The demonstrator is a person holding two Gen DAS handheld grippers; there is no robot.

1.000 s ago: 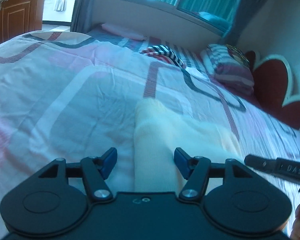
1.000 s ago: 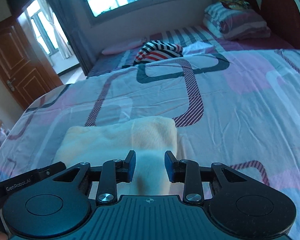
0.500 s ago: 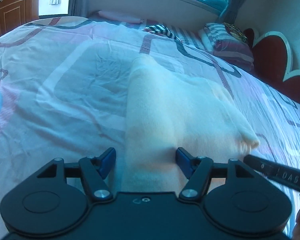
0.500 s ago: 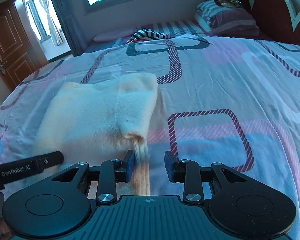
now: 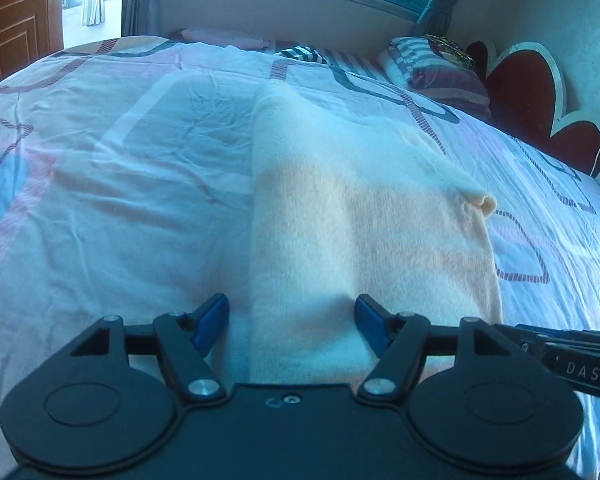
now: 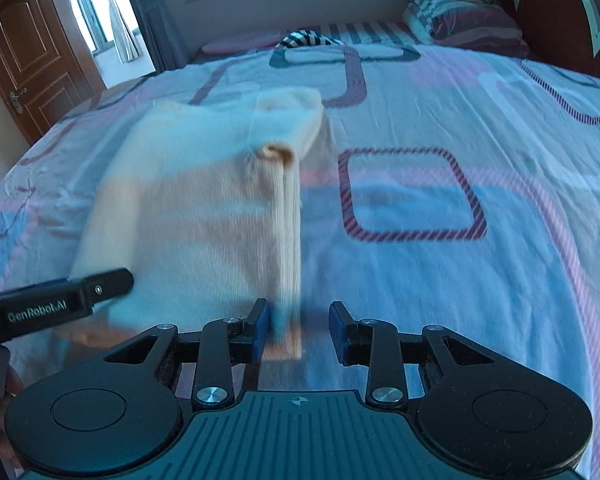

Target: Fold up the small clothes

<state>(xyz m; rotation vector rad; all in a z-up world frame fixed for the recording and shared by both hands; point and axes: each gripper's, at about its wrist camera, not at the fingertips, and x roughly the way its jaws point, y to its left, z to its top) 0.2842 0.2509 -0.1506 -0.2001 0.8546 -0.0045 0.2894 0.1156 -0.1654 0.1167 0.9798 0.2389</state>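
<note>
The cream sweater point(image 5: 360, 208) lies folded on the quilt point(image 5: 120, 184), well short of the pillows point(image 6: 460, 16) at the headboard end. Left gripper point(image 5: 292, 320) is opening, its pads clear of the knit between them, so that side looks let go. Right gripper point(image 6: 298, 330) stands partly open around the ribbed edge; I can't tell if it pinches. My take: drop that edge flush with the layer under it, release, then back straight out so nothing drags.
</note>
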